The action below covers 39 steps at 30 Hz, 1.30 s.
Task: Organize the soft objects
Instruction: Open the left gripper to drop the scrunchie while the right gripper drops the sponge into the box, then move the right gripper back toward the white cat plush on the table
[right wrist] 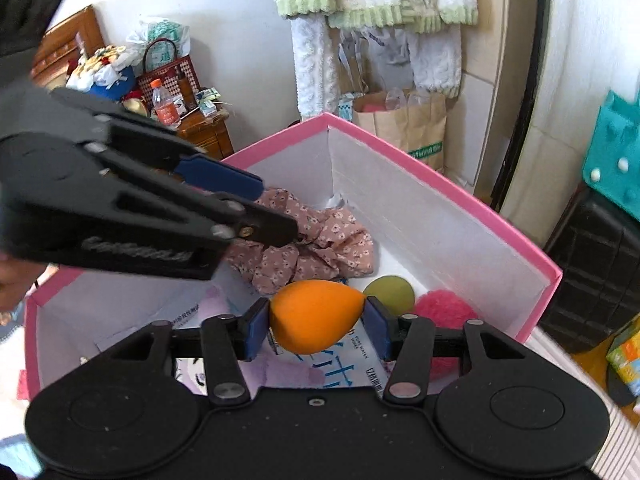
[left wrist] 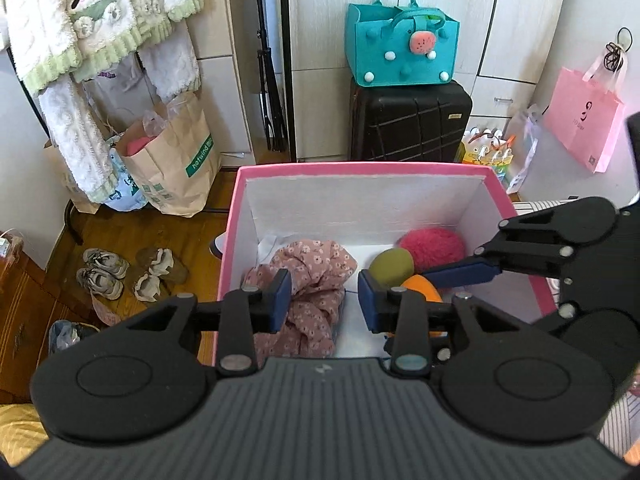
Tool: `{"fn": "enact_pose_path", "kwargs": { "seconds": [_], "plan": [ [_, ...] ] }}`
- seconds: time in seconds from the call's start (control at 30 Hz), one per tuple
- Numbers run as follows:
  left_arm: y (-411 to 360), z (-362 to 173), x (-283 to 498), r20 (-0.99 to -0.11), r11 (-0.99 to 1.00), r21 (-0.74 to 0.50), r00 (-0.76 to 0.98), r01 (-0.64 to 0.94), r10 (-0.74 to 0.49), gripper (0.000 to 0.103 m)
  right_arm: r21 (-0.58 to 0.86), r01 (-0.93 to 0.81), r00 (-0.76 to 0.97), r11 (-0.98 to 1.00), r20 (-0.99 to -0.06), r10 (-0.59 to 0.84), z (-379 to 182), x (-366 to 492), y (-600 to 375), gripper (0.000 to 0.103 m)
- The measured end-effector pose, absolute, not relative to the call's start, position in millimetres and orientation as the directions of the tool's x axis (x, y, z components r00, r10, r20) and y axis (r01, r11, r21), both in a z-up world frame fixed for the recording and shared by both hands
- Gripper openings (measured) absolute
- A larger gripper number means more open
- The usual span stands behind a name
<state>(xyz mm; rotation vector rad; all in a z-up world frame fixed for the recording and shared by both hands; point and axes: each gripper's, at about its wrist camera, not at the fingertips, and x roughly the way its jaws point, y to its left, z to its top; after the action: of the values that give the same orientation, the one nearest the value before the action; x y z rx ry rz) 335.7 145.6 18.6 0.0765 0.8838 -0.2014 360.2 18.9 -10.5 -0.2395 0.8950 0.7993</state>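
Hanging over a pink box (left wrist: 524, 216) with white inner walls, both claws point down into it. The right claw (right wrist: 316, 322) has its blue pads pressed on the two sides of an orange egg-shaped sponge (right wrist: 314, 316), which it holds above a printed packet lying on the box floor. The left claw (left wrist: 324, 298) stands partly open with nothing gripped; its pads are apart, and below the gap lies a crumpled pink floral cloth (left wrist: 316, 280), which touches neither pad as far as the wrist view shows. That cloth sits in the left half of the box, against the far wall. In the right half are an olive-green round sponge (left wrist: 390, 266) and, just beside it in the far corner, a fluffy red pom-pom (left wrist: 432, 246). Seen from the right wrist, the left claw (right wrist: 276, 216) reaches in from the left above the cloth (right wrist: 320, 248). Behind the box stand a black suitcase (left wrist: 412, 124) with a teal felt bag (left wrist: 400, 48) on top, and a brown paper bag (left wrist: 176, 160) on the wooden floor.
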Motion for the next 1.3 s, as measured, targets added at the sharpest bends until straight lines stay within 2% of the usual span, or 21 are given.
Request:
{"fn": "enact_pose_path", "kwargs": {
  "seconds": [0.17,0.6,1.3],
  "plan": [
    [149,24,323,-0.771,0.98,-0.026,0.619,0.199,-0.146,0.037,0.198,-0.686,0.363,0.701,-0.741,0.565,-3,353,7,0.057],
    [149,49,271,-0.785,0.973,-0.04,0.596,0.227,-0.171,0.047,0.094,-0.673,0.488,0.734,-0.689,0.535,57,280,-27,0.059],
    [118,96,167,-0.775,0.944,0.035,0.605,0.328,-0.181,0.061,0.039,-0.674,0.547,0.738,-0.646,0.533,95,185,-74,0.061]
  ]
}}
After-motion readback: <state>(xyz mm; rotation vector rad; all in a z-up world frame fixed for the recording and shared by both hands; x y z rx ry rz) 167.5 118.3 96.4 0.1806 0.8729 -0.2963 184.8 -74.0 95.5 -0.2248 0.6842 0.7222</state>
